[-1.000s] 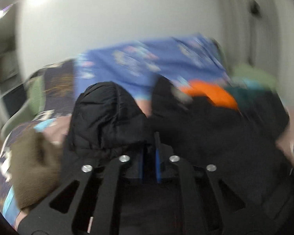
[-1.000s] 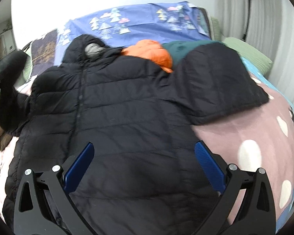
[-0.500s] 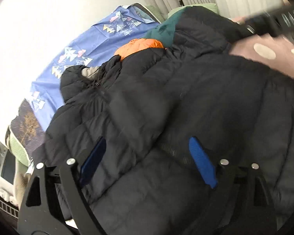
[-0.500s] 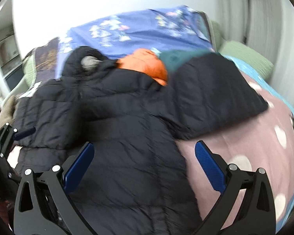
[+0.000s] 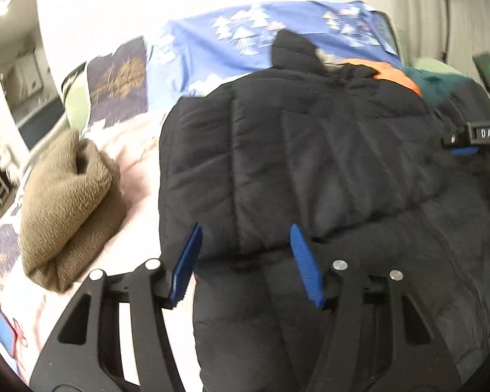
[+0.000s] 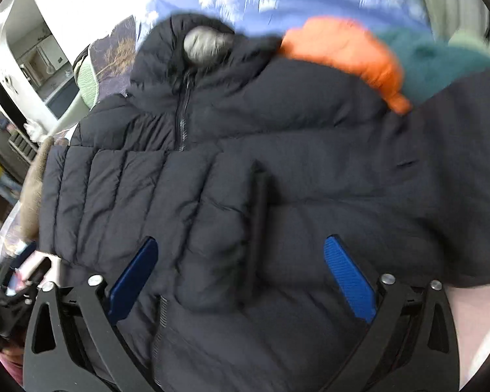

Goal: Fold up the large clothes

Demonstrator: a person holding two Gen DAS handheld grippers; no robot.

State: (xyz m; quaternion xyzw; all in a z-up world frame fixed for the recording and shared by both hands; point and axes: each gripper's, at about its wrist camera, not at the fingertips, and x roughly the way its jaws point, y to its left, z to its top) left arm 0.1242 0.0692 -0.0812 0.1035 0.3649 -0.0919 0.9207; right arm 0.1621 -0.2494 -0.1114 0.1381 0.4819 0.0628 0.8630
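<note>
A black puffer jacket [image 5: 310, 163] lies spread on the bed, its left sleeve folded across the chest [image 6: 153, 202] and its hood [image 6: 186, 42] at the far end. My left gripper [image 5: 245, 261] is open and empty just above the jacket's lower left part. My right gripper [image 6: 241, 277] is open and empty over the folded sleeve's cuff [image 6: 256, 228]. The right gripper also shows at the right edge of the left wrist view [image 5: 473, 140].
A folded brown fleece [image 5: 65, 202] lies left of the jacket on the pink bedding [image 5: 137, 163]. An orange garment [image 6: 349, 55] and a teal one [image 6: 441, 62] lie behind the jacket. A blue patterned sheet [image 5: 245, 36] covers the bed's far end.
My left gripper carried the sleeve over the jacket, let it go and opened. It has drawn back to the left side. My right gripper moved closer over the jacket.
</note>
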